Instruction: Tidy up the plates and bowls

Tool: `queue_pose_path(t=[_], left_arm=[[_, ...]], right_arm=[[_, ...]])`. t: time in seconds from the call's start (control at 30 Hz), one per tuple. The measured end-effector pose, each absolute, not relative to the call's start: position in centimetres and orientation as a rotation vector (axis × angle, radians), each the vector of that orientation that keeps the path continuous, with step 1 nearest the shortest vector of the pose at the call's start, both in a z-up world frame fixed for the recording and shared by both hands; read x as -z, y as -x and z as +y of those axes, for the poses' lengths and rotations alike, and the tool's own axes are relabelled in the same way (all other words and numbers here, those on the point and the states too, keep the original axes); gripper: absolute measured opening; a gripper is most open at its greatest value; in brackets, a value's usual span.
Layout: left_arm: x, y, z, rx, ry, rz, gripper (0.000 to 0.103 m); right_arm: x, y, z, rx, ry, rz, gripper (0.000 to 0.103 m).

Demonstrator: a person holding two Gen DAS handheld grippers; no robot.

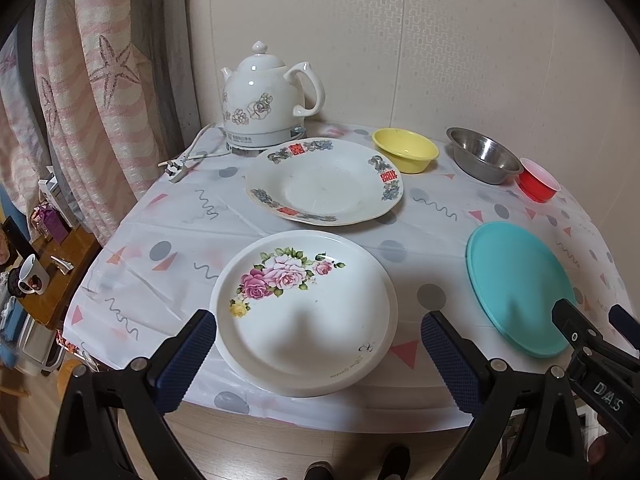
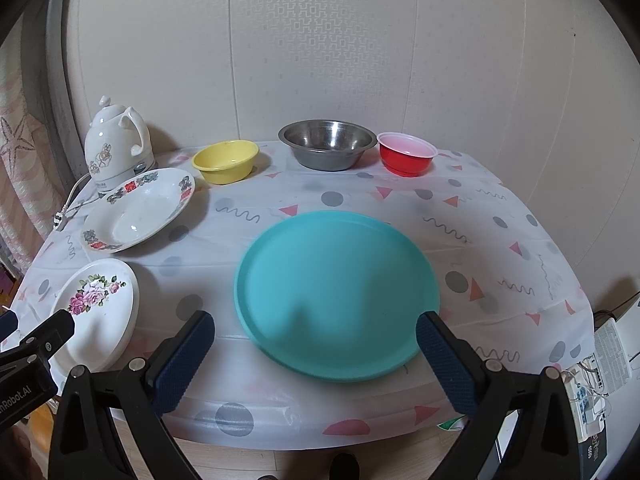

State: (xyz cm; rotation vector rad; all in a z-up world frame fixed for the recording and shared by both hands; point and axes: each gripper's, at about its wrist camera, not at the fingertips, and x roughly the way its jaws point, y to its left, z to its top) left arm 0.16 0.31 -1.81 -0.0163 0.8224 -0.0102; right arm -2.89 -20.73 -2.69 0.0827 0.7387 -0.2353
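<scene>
nothing stacked yet, i'd say: teal plate [image 2: 338, 296], patterned plate [image 1: 324, 181] and rose plate [image 1: 304, 312] lie apart in front, steel bowl [image 2: 327, 144], yellow bowl [image 2: 225, 161], red bowl [image 2: 406, 153] behind. left gripper [image 1: 318, 356], right gripper [image 2: 314, 354] gape empty.

Both wrist cameras look forward and down from the table's near edge: left centred on the rose-patterned white plate [image 1: 304, 312], right on the flat teal plate [image 2: 338, 296]; both plates appear in each view.
</scene>
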Motion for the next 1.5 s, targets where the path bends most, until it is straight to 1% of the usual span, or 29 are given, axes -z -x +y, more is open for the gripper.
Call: queue_pose_path(t=[0.47, 0.6, 0.7, 0.83, 1.1, 1.5], left_arm=[[2.2, -0.7, -0.5, 0.108, 0.028, 0.835, 0.103], [2.3, -1.5, -1.4, 0.273, 0.079, 0.878, 0.103], [2.6, -2.2, -2.8, 0.320, 0.067, 0.917, 0.103], [2.8, -3.4, -4.5, 0.372, 0.115, 0.949, 0.103], [3.9, -6.9, -9.0, 0.467, 0.153, 1.008, 0.103], [7.5, -8.8, -12.7, 0.391, 0.127, 1.081, 0.103]], right_arm=[[3.4, 2.3, -21.4, 0.193, -0.123, 0.771, 0.102], [3.7, 2.2, -23.4, 0.119, -0.211, 0.795, 0.102], [3.6, 2.4, -25.8, 0.084, -0.270, 0.788, 0.102], [3.5, 2.3, -29.0, 0.054, -0.276, 0.786, 0.102], [5.8, -1.2, -35.1, -0.041, -0.319, 0.903, 0.102], [8.4, -5.3, -38.4, -0.296, -0.350, 1.006, 0.101]])
